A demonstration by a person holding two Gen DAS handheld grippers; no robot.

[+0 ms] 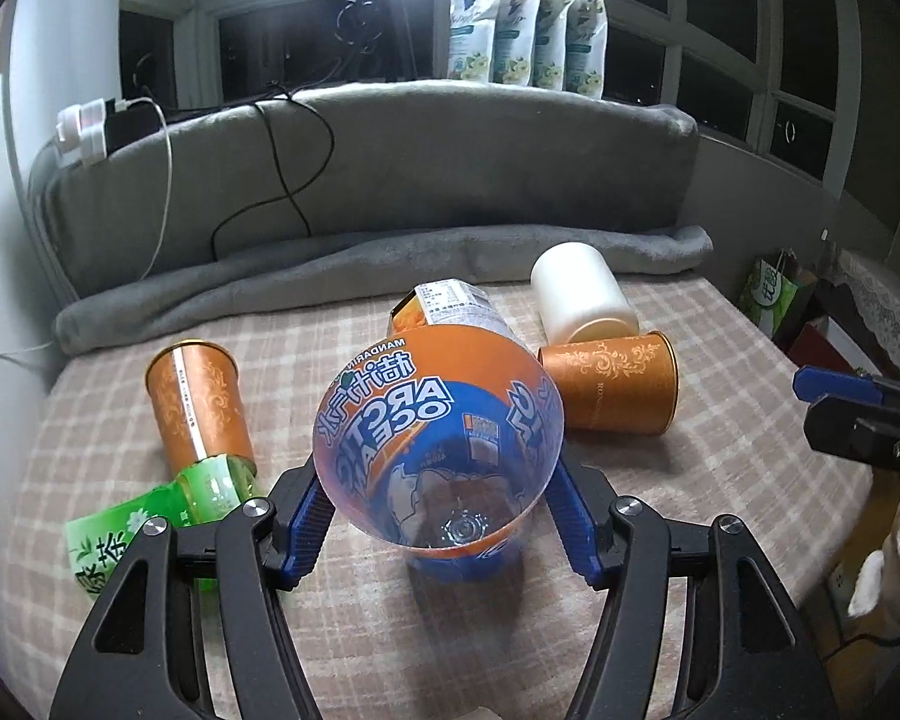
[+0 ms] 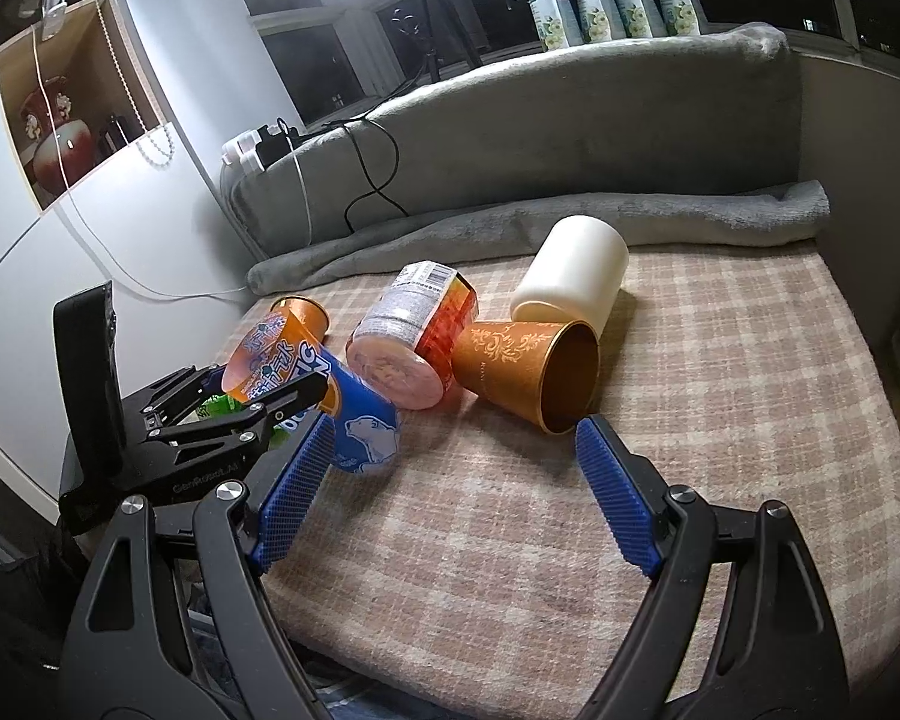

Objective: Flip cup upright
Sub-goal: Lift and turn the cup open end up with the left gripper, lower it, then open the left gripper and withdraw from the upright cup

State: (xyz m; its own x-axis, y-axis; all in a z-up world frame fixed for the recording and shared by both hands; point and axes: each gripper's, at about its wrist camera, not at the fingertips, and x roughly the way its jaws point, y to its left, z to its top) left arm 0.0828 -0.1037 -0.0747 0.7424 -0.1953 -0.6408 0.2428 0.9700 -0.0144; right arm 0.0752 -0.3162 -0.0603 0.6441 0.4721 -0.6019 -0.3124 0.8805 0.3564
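My left gripper (image 1: 438, 516) is shut on the orange and blue Arctic Ocean plastic cup (image 1: 438, 438). Its open mouth faces the camera and its base rests near the plaid cloth. In the right wrist view the same cup (image 2: 318, 384) is tilted, base down to the right, with the left gripper (image 2: 270, 402) around it. My right gripper (image 2: 450, 480) is open and empty above the plaid cloth, its right fingertip just in front of an orange cup lying on its side (image 2: 528, 366). The right gripper also shows at the right edge of the left wrist view (image 1: 840, 414).
On the plaid-covered table (image 1: 690, 480) lie an orange cup at the left (image 1: 201, 408), a green tea cup (image 1: 150, 516), an orange cup at the right (image 1: 612, 384), a white cup (image 1: 582, 294) and a labelled tub (image 2: 414, 336). A grey blanket (image 1: 360, 264) runs along the back.
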